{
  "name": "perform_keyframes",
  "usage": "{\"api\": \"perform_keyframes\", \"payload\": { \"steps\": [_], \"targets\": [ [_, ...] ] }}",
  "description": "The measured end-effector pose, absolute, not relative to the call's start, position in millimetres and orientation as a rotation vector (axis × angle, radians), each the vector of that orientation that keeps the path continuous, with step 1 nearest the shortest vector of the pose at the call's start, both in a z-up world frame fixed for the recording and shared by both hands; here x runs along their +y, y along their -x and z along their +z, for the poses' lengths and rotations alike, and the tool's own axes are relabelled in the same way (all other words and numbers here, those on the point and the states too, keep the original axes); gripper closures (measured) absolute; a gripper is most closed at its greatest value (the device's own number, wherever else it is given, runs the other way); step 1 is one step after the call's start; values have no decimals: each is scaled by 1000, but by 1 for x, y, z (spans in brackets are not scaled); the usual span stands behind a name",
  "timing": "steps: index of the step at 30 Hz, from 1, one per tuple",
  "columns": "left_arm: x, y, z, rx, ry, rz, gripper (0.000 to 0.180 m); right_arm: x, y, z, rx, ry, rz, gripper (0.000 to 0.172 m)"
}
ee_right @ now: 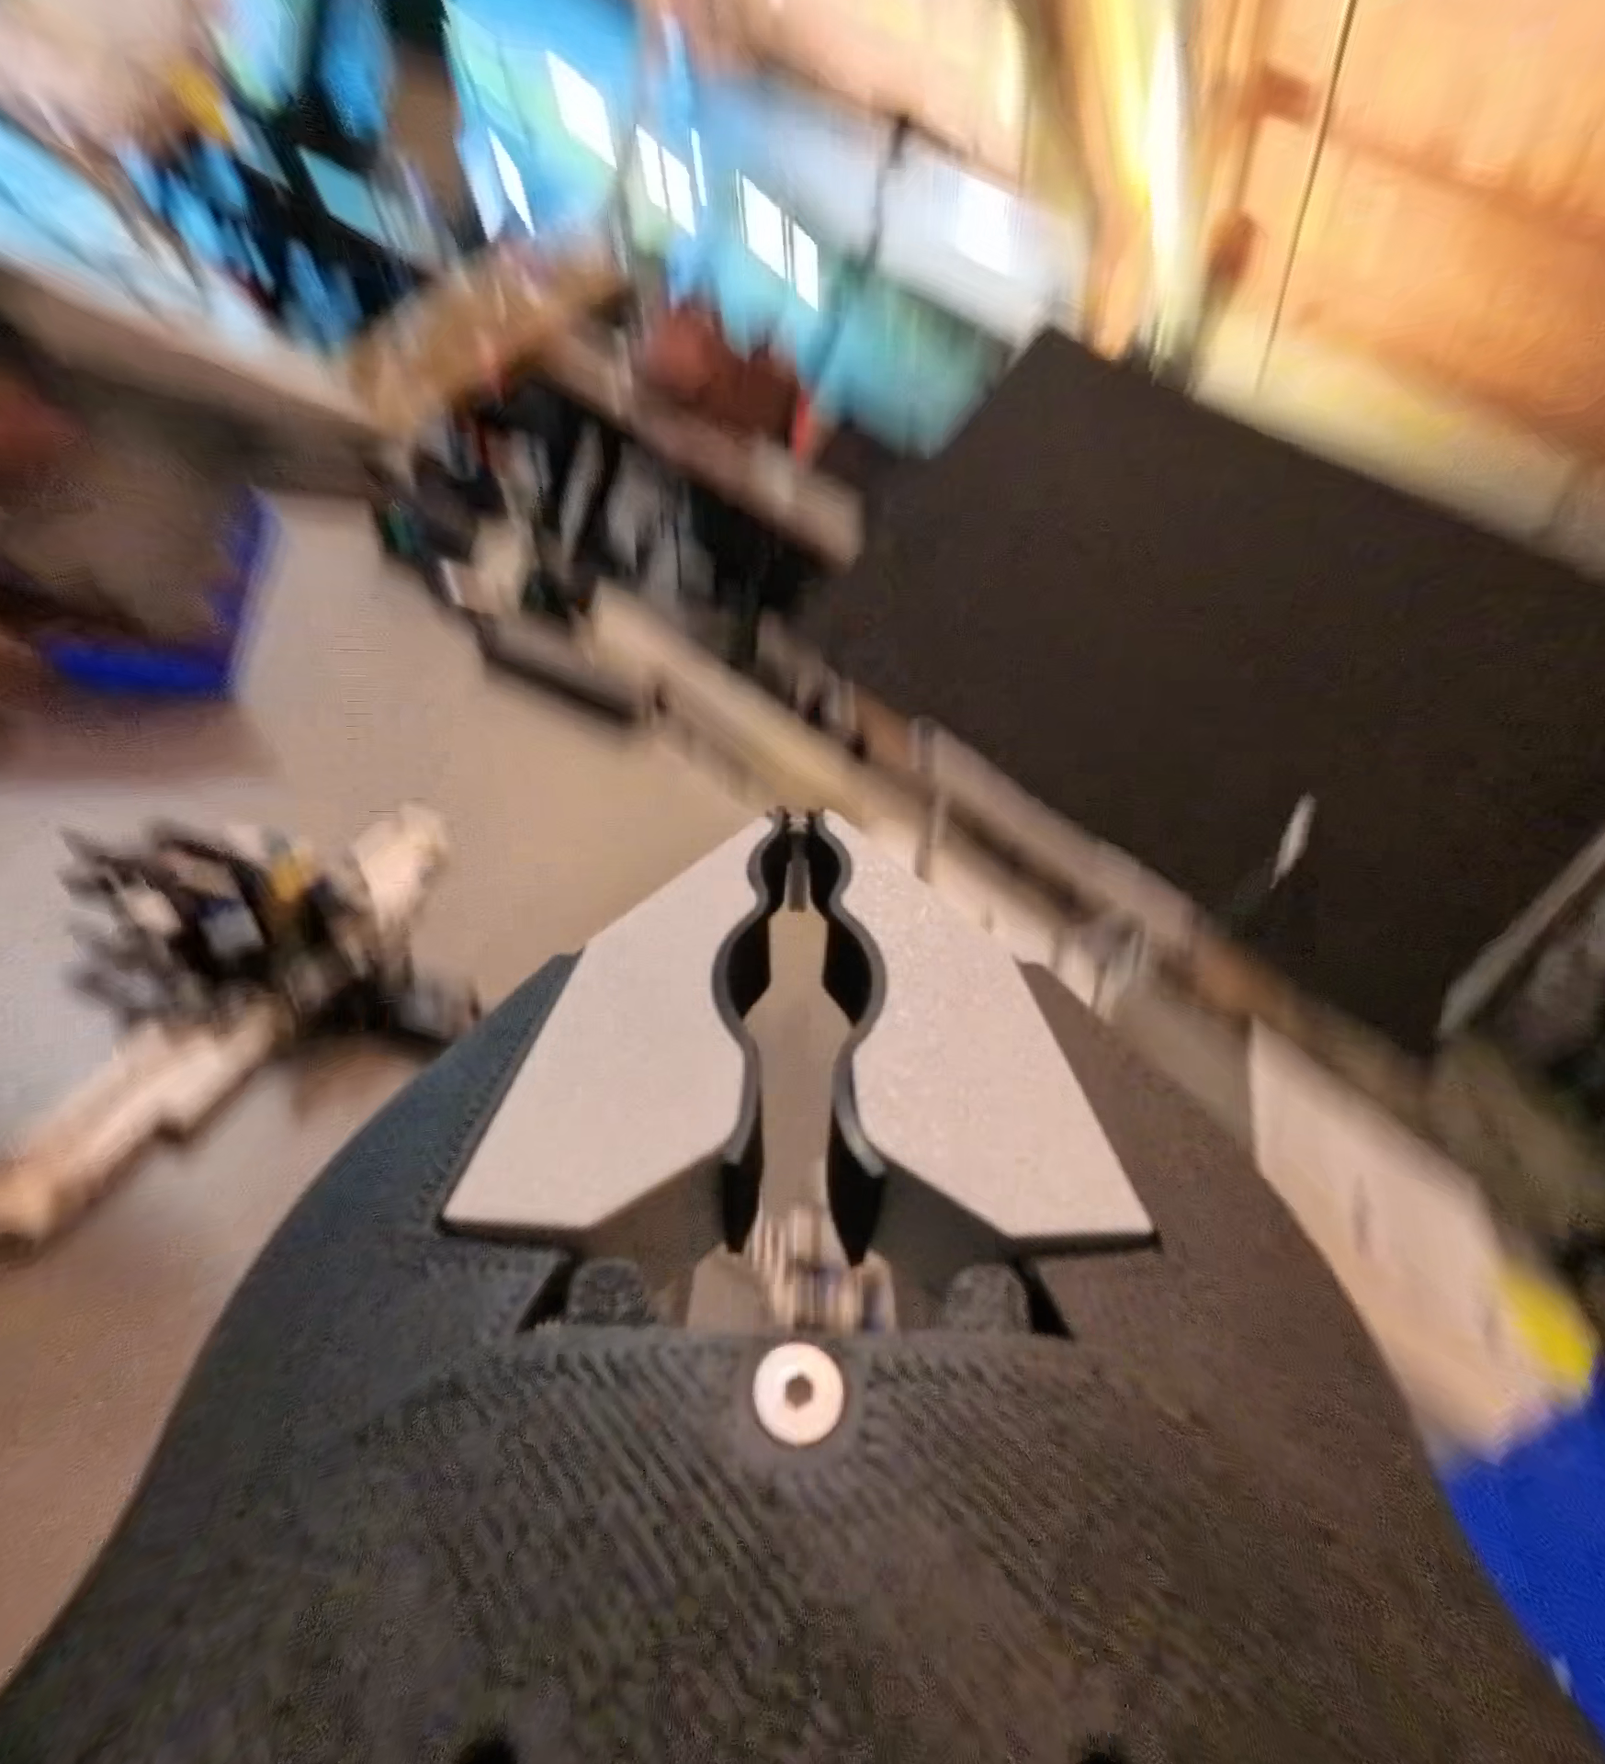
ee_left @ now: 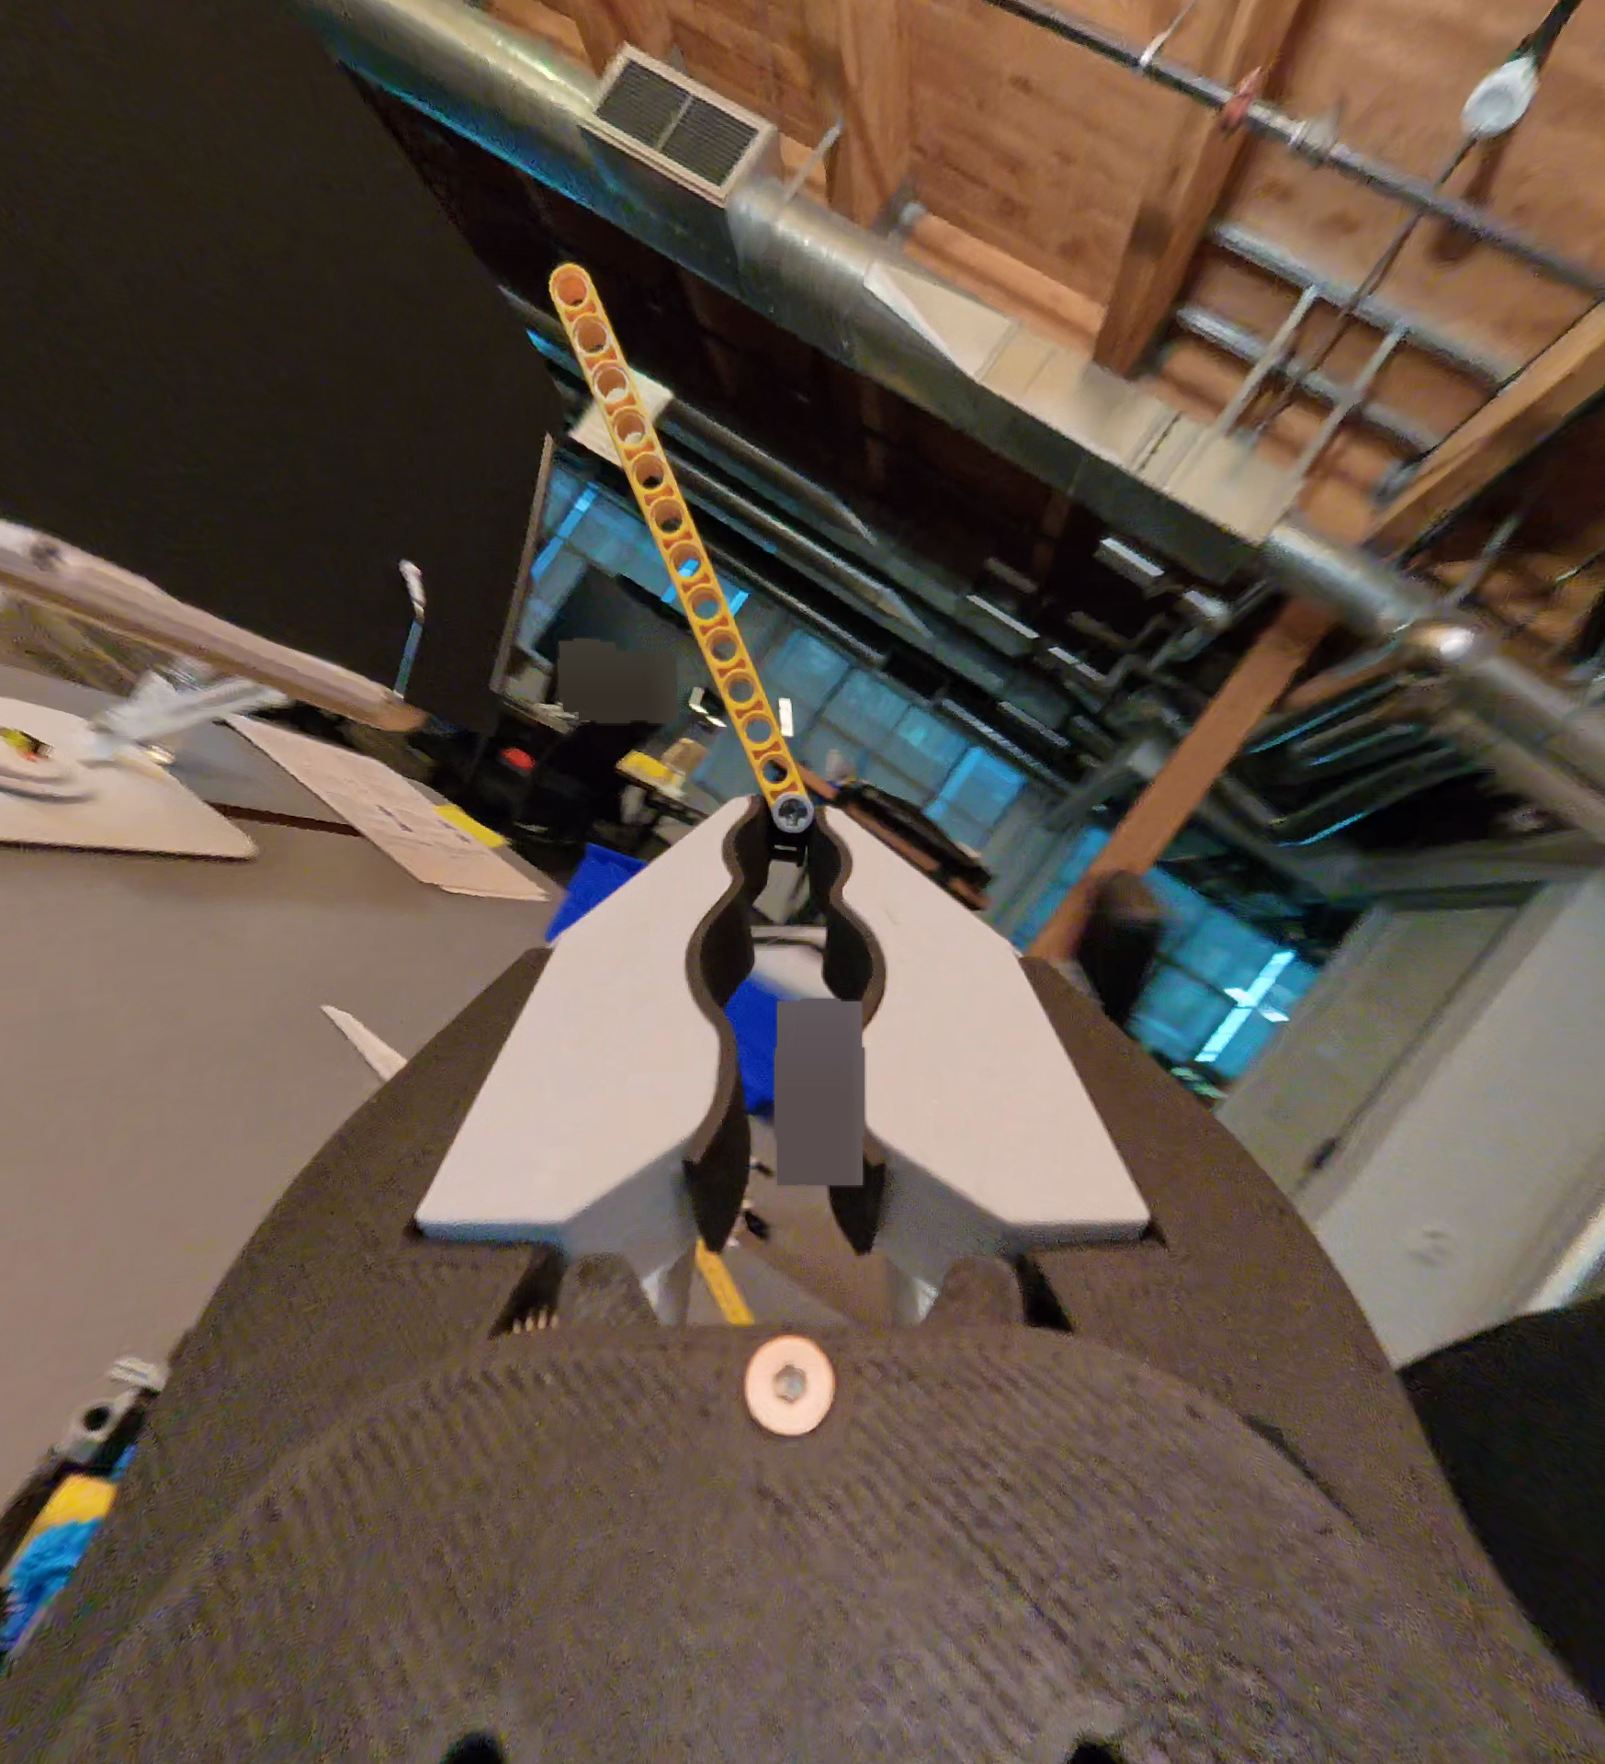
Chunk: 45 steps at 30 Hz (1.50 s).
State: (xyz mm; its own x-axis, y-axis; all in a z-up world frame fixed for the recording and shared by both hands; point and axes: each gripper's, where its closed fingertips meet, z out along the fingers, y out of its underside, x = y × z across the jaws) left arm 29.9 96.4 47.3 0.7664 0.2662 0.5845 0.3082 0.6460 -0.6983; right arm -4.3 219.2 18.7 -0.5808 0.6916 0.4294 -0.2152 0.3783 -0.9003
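Observation:
In the left wrist view my left gripper [ee_left: 784,823] is lifted off the table and tilted up toward the ceiling. It is shut on a small black connector [ee_left: 787,848] at its very tips. A grey pin [ee_left: 793,811] joins that connector to a long yellow beam with holes [ee_left: 674,544], which sticks up and to the left from the tips. In the right wrist view, which is heavily motion-blurred, my right gripper [ee_right: 798,826] is shut, with a thin grey piece [ee_right: 793,883] pinched between the pads near the tips.
The grey table [ee_left: 159,1050] carries a white board [ee_left: 63,811], paper sheets [ee_left: 378,792] and a blue bin [ee_left: 603,883]. A black panel [ee_left: 159,334] stands behind. A blurred heap of small parts [ee_right: 235,935] lies left of the right gripper, with another blue bin [ee_right: 159,659] beyond. Left tips to right tips: about 12 cm.

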Motion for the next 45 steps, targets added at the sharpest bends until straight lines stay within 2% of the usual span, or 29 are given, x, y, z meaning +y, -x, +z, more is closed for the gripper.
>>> {"api": "perform_keyframes", "payload": {
  "steps": [2, 4, 9, 12, 15, 18, 21, 23, 26, 28, 31, 35, 39, 42, 45],
  "targets": [
    [96, -28, 45, -730, 861, -79, 175, 275, 40, -47, -1990, 749, 1121, 170],
    [103, -27, 39, -733, 888, -88, 175, 315, 54, -84, -2039, 940, 1051, 170],
    [124, -29, 31, -717, 927, -160, 175, 355, 70, -121, -2074, 1123, 990, 169],
    [127, -27, 25, -723, 927, -193, 175, 364, 79, -126, -2048, 1195, 1020, 150],
    [128, -27, 23, -707, 898, -264, 175, 366, 81, -113, -1979, 1188, 1072, 132],
    [130, -32, 26, -657, 827, -428, 176, 325, 66, -71, -1925, 948, 1259, 129],
    [131, -40, 32, -589, 734, -594, 176, 249, 22, -15, -1846, 524, 1503, 135],
    [132, -52, 42, -490, 714, -629, 175, 198, -18, 12, -1822, 369, 1762, 146],
    [136, -66, 51, -401, 741, -603, 175, 146, -62, 34, -1909, 476, 2279, 148],
    [138, -70, 52, -391, 773, -549, 176, 131, -72, 40, -1904, 507, 2431, 145],
    [141, -74, 54, -381, 808, -500, 175, 130, -71, 43, -1837, 482, 2392, 151],
    [143, -73, 53, -406, 825, -473, 175, 136, -72, 51, -1757, 437, 2335, 172],
    [145, -75, 55, -397, 805, -497, 176, 138, -72, 50, -1741, 411, 2248, 172],
    [147, -77, 58, -394, 792, -494, 176, 140, -72, 48, -1746, 421, 2214, 159],
    [151, -79, 59, -391, 789, -488, 176, 141, -74, 49, -1766, 430, 2244, 157]
  ]
}}
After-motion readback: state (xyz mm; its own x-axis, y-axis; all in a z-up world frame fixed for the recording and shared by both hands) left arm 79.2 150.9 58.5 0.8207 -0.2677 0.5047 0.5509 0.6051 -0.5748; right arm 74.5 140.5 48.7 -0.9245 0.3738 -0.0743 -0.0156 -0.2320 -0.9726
